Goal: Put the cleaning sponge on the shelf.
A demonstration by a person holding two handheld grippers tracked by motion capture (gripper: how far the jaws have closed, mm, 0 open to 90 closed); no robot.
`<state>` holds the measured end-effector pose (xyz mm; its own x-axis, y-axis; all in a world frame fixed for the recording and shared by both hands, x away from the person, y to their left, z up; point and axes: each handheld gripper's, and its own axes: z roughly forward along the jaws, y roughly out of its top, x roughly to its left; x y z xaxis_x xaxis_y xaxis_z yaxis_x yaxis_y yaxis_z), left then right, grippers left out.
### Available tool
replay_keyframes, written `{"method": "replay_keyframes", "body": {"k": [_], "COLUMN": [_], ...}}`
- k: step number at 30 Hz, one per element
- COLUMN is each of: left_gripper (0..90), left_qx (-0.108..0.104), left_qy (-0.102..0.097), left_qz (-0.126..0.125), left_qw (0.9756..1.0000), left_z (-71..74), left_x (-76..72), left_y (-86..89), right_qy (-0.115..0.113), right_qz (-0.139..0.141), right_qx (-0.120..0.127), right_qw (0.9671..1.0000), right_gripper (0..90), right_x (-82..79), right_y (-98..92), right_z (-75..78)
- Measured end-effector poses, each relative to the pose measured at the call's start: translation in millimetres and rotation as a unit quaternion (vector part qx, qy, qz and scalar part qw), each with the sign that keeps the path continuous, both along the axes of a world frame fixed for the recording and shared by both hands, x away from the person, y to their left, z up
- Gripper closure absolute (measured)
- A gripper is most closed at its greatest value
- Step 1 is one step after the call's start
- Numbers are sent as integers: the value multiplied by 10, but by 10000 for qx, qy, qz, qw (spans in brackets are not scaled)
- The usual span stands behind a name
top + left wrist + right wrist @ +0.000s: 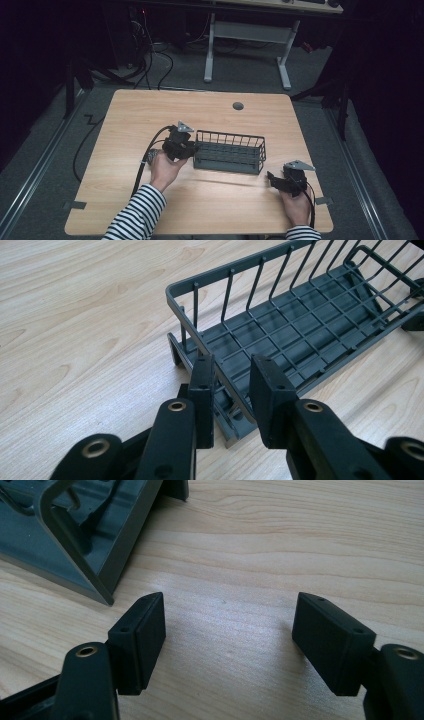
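Resting near the middle of the wooden table point(150, 110), the grey wire basket point(230, 150) lies lengthwise across it, empty. The left gripper point(232, 390) is clenched on the basket's short end rim, likely to drag or lift it. The right gripper point(227, 640) hovers spread wide just beside the other end, grasping nothing.

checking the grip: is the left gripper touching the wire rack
Touching. The left gripper view shows the left gripper with its jaws closed on the wire rack end rim.

Bare table point(150, 110) around wire basket point(230, 151)
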<state>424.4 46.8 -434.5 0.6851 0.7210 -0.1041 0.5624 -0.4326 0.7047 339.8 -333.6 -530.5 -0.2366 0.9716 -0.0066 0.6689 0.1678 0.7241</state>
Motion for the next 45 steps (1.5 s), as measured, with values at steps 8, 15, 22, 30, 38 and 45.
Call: {"method": "replay_keyframes", "body": {"k": [8,15,22,30,38,45], "left_gripper": [611,429,357,308,276,238], "left_qx": [-171,-332,-444,-516,-486,-444], "left_qy": [-125,-361,-532,-602,-580,-515], "left_qz": [114,273,465,846,1123,1365], "left_qw": [9997,9984,9965,9933,9908,9883], "left_z": [64,165,218,180,97,-27], "left_x": [-12,-61,-142,-233,-309,-336], "left_y": [66,210,421,745,983,1163], "right_qy": [-3,-1,2,-6,-6,-6], "right_qz": [4,2,0,6,3,1], "right_qx": [-1,5,0,-17,-20,-21], "right_qw": [10000,10000,10000,10000,10000,10000], "right_gripper": [295,295,294,293,292,292], "right_x": [1,0,0,0,0,0], "right_y": [-2,-1,0,3,4,5], "right_z": [0,0,0,-1,-1,-1]}}
